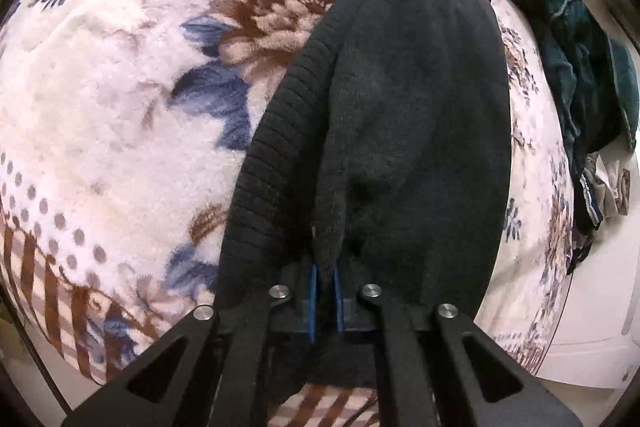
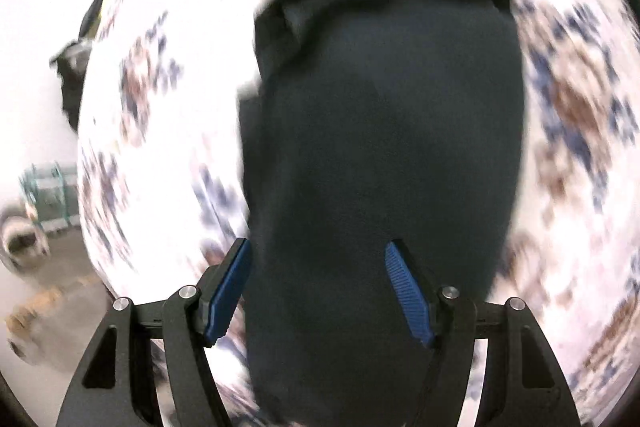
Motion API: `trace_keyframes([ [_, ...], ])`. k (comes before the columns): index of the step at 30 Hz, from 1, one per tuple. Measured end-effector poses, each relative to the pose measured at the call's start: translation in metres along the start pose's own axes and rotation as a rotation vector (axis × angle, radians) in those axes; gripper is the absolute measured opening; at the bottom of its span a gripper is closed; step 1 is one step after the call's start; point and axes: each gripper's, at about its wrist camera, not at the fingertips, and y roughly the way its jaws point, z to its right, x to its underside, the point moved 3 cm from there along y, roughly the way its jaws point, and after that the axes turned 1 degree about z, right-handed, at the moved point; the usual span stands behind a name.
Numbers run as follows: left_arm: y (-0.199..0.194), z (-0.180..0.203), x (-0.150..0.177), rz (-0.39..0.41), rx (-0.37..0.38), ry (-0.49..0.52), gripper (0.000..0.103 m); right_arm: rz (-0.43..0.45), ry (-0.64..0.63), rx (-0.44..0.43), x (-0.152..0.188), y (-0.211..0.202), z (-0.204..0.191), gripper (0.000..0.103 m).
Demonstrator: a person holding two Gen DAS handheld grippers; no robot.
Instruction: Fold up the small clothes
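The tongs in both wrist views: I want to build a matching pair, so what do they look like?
Both the left tongs and the right tongs have matte black angular linkage arms with triangular cut-outs, joined by round silver pins. Each finger carries a blue pad; the right pads are finely ribbed. A thin black cable runs down beside the right tongs' right-hand finger. No hand or sleeve is in view.

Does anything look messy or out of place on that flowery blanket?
Mostly tidy. The black knit garment lies lengthwise on the floral blanket, one edge bunched up between the shut left gripper. The odd spot is a rumpled heap of dark teal clothes at the blanket's far right edge.
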Motion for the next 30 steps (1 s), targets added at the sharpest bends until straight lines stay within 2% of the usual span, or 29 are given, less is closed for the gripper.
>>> trace_keyframes([
  [4,-0.010,0.000,-0.010,0.013,0.021,0.027,0.004,0.021,0.056,0.018,-0.091,0.026,-0.032,0.071],
  [7,-0.015,0.002,-0.014,0.016,0.026,0.057,0.004,-0.039,0.106,0.059,-0.134,0.060,-0.038,0.071],
  [9,-0.017,0.003,-0.014,0.016,0.026,0.071,0.004,-0.068,0.119,0.126,-0.150,0.082,-0.040,0.070],
  [11,-0.016,0.004,-0.015,0.012,0.028,0.078,0.004,-0.036,0.088,0.226,-0.155,0.087,-0.045,0.030],
  [12,-0.017,0.003,-0.016,0.014,0.032,0.077,0.004,-0.013,0.075,0.271,-0.157,0.086,-0.048,0.015],
  [15,-0.023,-0.001,-0.017,0.027,0.030,0.070,0.004,0.062,0.101,0.245,-0.157,0.066,-0.058,0.012],
  [18,-0.028,-0.012,-0.019,0.040,0.015,0.052,0.004,0.116,0.055,0.243,-0.165,0.041,-0.075,0.011],
  [21,-0.012,-0.029,-0.021,0.011,-0.007,0.026,0.004,0.102,-0.010,0.301,-0.178,0.046,-0.091,0.011],
  [23,0.004,-0.039,-0.023,-0.033,-0.004,0.008,0.005,0.057,-0.019,0.332,-0.174,0.061,-0.079,0.011],
  [24,0.011,-0.043,-0.024,-0.057,-0.002,-0.001,0.006,0.038,-0.017,0.347,-0.178,0.072,-0.078,0.011],
  [26,0.018,-0.048,-0.028,-0.101,0.026,-0.019,0.008,-0.009,-0.005,0.350,-0.182,0.091,-0.076,0.020],
  [27,0.018,-0.050,-0.029,-0.119,0.043,-0.033,0.009,-0.027,-0.002,0.324,-0.183,0.093,-0.077,0.031],
  [28,0.015,-0.051,-0.030,-0.131,0.058,-0.043,0.010,-0.029,-0.008,0.286,-0.181,0.091,-0.080,0.054],
  [29,0.012,-0.052,-0.029,-0.136,0.052,-0.044,0.018,-0.024,-0.020,0.201,-0.178,0.083,-0.084,0.067],
  [30,0.006,-0.052,-0.029,-0.139,0.029,-0.038,0.034,-0.017,-0.027,0.128,-0.174,0.073,-0.087,0.076],
])
